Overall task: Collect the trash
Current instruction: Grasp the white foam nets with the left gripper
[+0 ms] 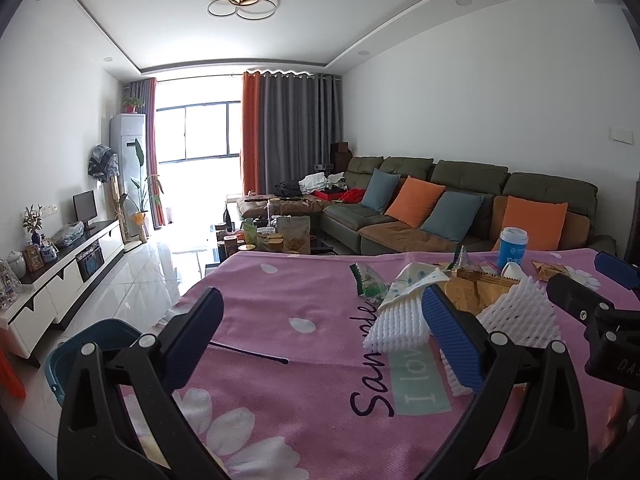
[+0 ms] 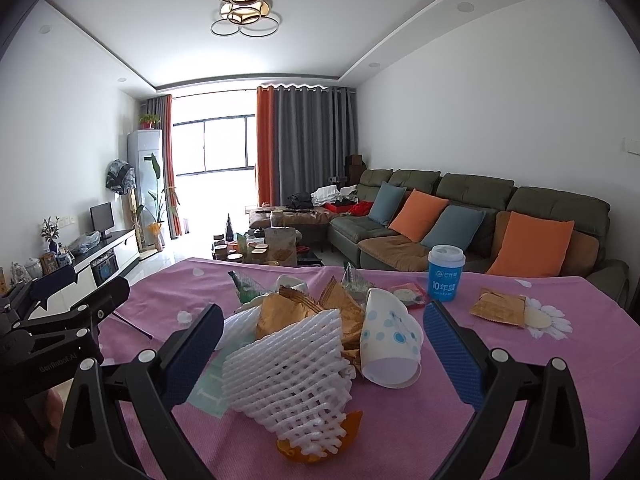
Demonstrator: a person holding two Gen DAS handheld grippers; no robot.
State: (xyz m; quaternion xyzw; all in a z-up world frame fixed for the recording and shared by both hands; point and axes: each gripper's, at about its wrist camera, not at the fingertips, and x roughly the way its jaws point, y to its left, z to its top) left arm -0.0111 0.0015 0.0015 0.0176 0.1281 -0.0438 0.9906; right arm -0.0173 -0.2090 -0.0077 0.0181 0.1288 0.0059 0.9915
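Left wrist view: left gripper (image 1: 320,322) with jaws wide apart, holding nothing, low over the desk (image 1: 304,280) with its pink flowered cloth. Its right finger sits against the white foam net (image 1: 400,320) at the edge of the trash pile; the left finger is over bare cloth. A thin dark stick (image 1: 250,354) lies between the fingers. A blue-green bin (image 1: 100,340) stands on the floor off the desk's left edge. Risk: closing here may catch only the net's corner, or pinch the cloth and drag the whole pile.

Right wrist view: right gripper (image 2: 322,338) also spread open and empty, straddling a foam net (image 2: 292,368) and a tipped paper cup (image 2: 390,346), with gold wrappers (image 2: 296,312) heaped behind. Blue lidded cup (image 2: 445,274) stands upright beyond; another wrapper (image 2: 498,306) lies well apart to the right. Risk: the net is springy and light, so it may slip or squeeze out, the cup could roll away, and loose wrappers may scatter. The left gripper is near, so a clash seems possible.
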